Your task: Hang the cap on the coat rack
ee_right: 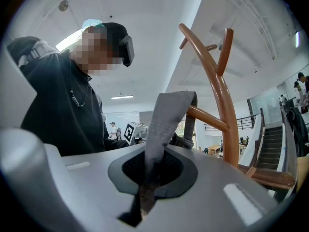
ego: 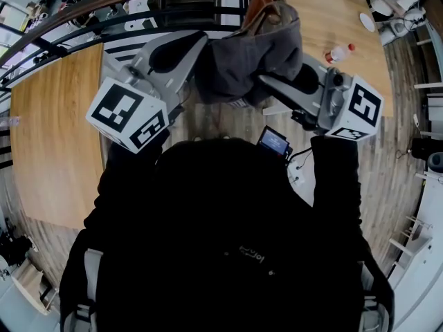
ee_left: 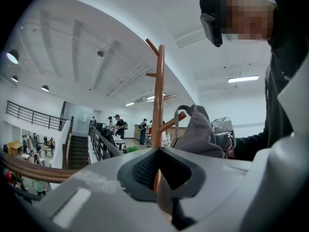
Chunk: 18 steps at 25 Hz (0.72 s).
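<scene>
The cap (ego: 256,54) hung straight ahead of the person, stretched between both tools and up against the post of the coat rack (ee_left: 158,105). The right tool (ee_right: 147,178) was pressed together on the cap's grey strap. The left tool (ee_left: 159,180) pinched a fold of its cloth from the other side. The nearest peg (ee_right: 207,119) slanted up and out from the post toward the cap. The strap's loop arched over the peg's tip, though I could not tell whether it had caught. Both tools sat about equally near, so the loop probably had to drop along the peg's length. Below lay a wooden worktop (ego: 48,151), a plank floor (ego: 394,158) and a curved railing (ego: 83,16). Beyond it was an open hall with a staircase (ee_left: 77,151).
</scene>
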Each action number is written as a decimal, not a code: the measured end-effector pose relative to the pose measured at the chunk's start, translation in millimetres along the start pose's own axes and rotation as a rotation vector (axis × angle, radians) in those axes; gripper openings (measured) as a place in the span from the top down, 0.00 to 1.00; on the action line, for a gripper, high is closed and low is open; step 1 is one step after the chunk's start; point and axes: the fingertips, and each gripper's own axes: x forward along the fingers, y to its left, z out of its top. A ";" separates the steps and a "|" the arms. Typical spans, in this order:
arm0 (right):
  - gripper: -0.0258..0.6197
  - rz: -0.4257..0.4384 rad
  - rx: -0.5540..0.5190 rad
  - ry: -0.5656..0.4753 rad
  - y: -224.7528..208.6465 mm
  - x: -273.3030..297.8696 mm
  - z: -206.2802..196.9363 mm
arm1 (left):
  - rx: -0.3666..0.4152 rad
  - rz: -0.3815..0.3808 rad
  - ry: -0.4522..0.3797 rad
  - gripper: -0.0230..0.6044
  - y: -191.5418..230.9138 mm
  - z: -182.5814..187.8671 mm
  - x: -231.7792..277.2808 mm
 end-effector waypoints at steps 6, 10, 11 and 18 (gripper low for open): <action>0.93 -0.002 0.001 0.004 -1.9 -0.4 -3.0 | -0.004 -0.009 -0.013 0.96 -2.8 1.1 0.8; 0.93 -0.031 0.025 0.010 -10.5 -2.1 -9.0 | -0.003 -0.009 -0.013 0.96 -5.0 1.4 1.7; 0.93 -0.043 0.033 0.014 -14.3 -2.3 -11.4 | -0.003 -0.007 -0.012 0.96 -4.4 1.6 2.3; 0.93 -0.173 0.130 0.024 -53.0 -4.2 -32.6 | -0.005 0.004 -0.014 0.96 3.4 0.9 2.4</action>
